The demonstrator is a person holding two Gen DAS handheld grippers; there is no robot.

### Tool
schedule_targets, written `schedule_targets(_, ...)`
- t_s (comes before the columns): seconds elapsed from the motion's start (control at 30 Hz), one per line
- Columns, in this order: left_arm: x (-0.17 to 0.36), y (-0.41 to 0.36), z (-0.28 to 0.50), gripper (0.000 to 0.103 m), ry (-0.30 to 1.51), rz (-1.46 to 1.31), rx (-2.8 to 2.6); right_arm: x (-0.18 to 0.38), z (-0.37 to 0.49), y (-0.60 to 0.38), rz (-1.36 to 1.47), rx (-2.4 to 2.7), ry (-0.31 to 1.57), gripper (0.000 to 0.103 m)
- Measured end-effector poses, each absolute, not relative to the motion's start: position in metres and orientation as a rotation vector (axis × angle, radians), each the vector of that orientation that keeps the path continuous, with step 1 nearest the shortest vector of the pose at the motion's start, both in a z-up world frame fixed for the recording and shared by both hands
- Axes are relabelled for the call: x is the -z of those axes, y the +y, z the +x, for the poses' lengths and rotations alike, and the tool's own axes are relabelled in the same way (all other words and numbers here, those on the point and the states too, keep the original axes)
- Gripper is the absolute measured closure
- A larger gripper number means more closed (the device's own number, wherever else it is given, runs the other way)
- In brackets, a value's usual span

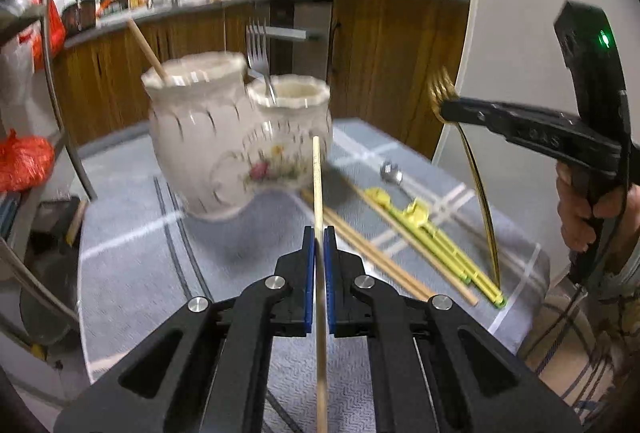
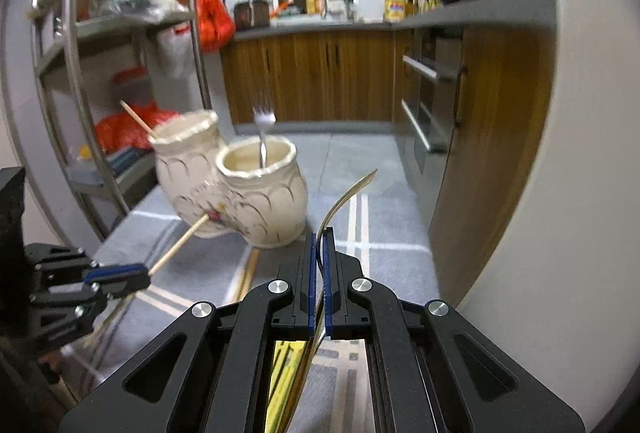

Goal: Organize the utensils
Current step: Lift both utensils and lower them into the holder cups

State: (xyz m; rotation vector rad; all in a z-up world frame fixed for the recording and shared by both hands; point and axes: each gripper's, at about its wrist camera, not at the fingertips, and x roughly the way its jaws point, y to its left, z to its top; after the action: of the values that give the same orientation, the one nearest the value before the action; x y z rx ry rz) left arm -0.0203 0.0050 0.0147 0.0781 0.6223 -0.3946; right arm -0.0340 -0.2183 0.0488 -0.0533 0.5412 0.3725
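With one chopstick (image 1: 146, 47) and a silver fork (image 1: 258, 49) already potted, pinched a wooden chopstick (image 1: 317, 185) in left gripper (image 1: 319, 241), gold fork (image 2: 346, 199) in right gripper (image 2: 320, 245); chopsticks (image 1: 372, 253), spoon (image 1: 394, 175) left lying.

Two joined cream ceramic holders (image 1: 224, 137): glazed and glossy, ribbed walls, scalloped rims, painted flowers.
Pale wooden chopstick (image 1: 318, 193) in the left hand-held gripper (image 1: 319, 245): matt, smooth.
Gold-coloured metal fork (image 2: 344, 201) in the right hand-held gripper (image 2: 319, 245): polished, mirror-like.
Silver metal fork (image 2: 264, 129) in the holder: shiny.
Yellow-green plastic chopsticks (image 1: 440, 237): smooth, slight sheen.
Grey woven cloth (image 1: 132, 245) on the surface: matt, coarse, pale stripes.
Hand-held gripper bodies: matt black plastic, blue pads (image 1: 308, 273), bright metal pins.
Brown cabinet fronts (image 2: 312, 73): wood grain, satin.
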Motion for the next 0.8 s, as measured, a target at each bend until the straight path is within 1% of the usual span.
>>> schedule_targets(0.13, -0.027, 0.019, -0.032, 0.099, 0.529, 0.047, 0.399, -0.063, -0.057, -0.22, -0.072, -0.372, 0.461, 0.099)
schedule_targets(0.3, -0.034, 0.028, -0.035, 0.099, 0.48, 0.036, 0.395, -0.082, -0.072, -0.218, -0.084, -0.352, 0.387, 0.099)
schedule_targets(0.47, -0.036, 0.036, -0.033, 0.099, 0.442, 0.018, 0.395, -0.103, -0.067, -0.209, -0.072, -0.344, 0.321, 0.1)
schedule_targets(0.57, -0.041, 0.04, -0.029, 0.099, 0.418, 0.002, 0.401, -0.112, -0.056, -0.2, -0.067, -0.348, 0.314, 0.1)
schedule_targets(0.63, -0.05, 0.044, -0.027, 0.099, 0.39, -0.008, 0.413, -0.116, -0.05, -0.195, -0.062, -0.354, 0.311, 0.1)
schedule_targets(0.8, -0.095, 0.064, -0.011, 0.099, 0.271, -0.065, 0.447, -0.126, -0.029, -0.179, -0.058, -0.371, 0.304, 0.099)
